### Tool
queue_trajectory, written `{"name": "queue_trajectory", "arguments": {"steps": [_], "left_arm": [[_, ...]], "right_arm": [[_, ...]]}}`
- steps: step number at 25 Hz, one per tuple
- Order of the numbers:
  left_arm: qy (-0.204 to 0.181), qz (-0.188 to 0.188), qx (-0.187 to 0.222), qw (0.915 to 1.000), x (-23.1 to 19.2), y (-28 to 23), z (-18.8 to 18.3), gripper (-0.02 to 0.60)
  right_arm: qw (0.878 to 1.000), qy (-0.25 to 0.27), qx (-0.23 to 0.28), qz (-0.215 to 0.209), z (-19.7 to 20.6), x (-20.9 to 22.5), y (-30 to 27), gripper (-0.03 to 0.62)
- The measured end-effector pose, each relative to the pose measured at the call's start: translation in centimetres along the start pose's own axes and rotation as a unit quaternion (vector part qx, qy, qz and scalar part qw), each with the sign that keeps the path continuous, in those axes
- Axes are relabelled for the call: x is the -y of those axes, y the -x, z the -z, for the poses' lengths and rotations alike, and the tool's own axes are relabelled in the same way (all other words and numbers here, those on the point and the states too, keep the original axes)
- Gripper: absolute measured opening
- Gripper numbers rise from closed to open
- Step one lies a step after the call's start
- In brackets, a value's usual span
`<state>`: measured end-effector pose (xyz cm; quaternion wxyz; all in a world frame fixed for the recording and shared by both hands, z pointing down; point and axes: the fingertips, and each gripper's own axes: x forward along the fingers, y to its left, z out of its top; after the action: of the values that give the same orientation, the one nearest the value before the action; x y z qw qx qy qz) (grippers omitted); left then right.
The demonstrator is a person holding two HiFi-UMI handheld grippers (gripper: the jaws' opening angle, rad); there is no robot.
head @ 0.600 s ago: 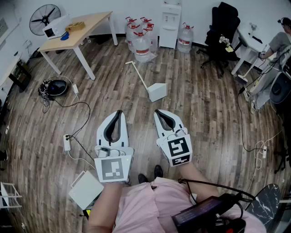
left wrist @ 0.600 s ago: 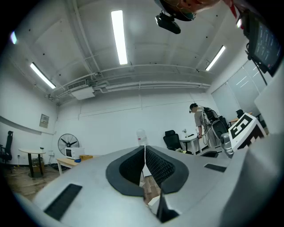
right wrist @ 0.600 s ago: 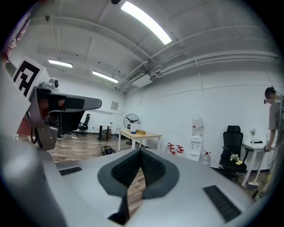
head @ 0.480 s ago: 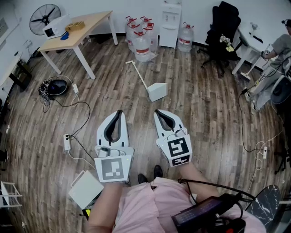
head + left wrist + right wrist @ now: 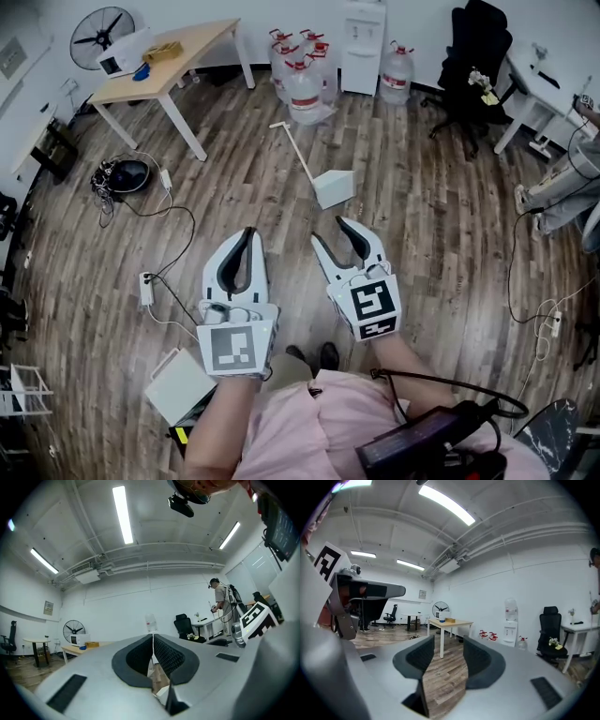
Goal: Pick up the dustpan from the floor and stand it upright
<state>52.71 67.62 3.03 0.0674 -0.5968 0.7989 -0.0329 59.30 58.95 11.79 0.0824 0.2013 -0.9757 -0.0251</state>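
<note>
White on the wood floor (image 5: 441,244), the dustpan (image 5: 335,187) lies flat at twelve o'clock, ahead of the right gripper (image 5: 334,232), jaws spread seemingly ready for it, while the left gripper (image 5: 247,232) idles, pinched closed on nothing.

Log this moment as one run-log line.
stage: before pickup | left gripper: shut, empty | right gripper: open, empty | dustpan: lying on floor, untouched

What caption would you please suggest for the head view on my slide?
Left tool shut, right tool open, both empty, held short of the white dustpan lying on the wood floor.
</note>
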Motion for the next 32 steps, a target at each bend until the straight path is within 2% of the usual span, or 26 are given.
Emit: {"name": "queue_trajectory", "arguments": {"steps": [6, 12, 21, 27, 32], "left_arm": [[-0.001, -0.004, -0.016, 0.9999, -0.5, -1.9, 1.8, 0.015], [0.008, -0.010, -0.030, 0.9995, -3.2, -5.6, 3.9, 0.015], [0.016, -0.015, -0.038, 0.9990, -11.2, -13.9, 7.1, 0.015], [0.019, -0.016, -0.038, 0.9990, -17.9, -19.1, 8.3, 0.015], [0.018, -0.010, -0.019, 0.9996, -22.0, -22.4, 8.0, 0.015]], "right_arm": [[1.000, -0.003, -0.013, 0.012, 1.3, 2.4, -2.1, 0.219], [1.000, 0.002, -0.025, 0.014, 1.9, 4.2, -6.8, 0.229], [0.999, 0.008, -0.050, 0.017, 2.5, 5.9, -17.7, 0.229], [0.998, 0.015, -0.052, 0.022, 0.9, 6.4, -25.8, 0.229], [0.998, 0.024, -0.043, 0.032, -1.0, 6.5, -31.0, 0.229]]}}
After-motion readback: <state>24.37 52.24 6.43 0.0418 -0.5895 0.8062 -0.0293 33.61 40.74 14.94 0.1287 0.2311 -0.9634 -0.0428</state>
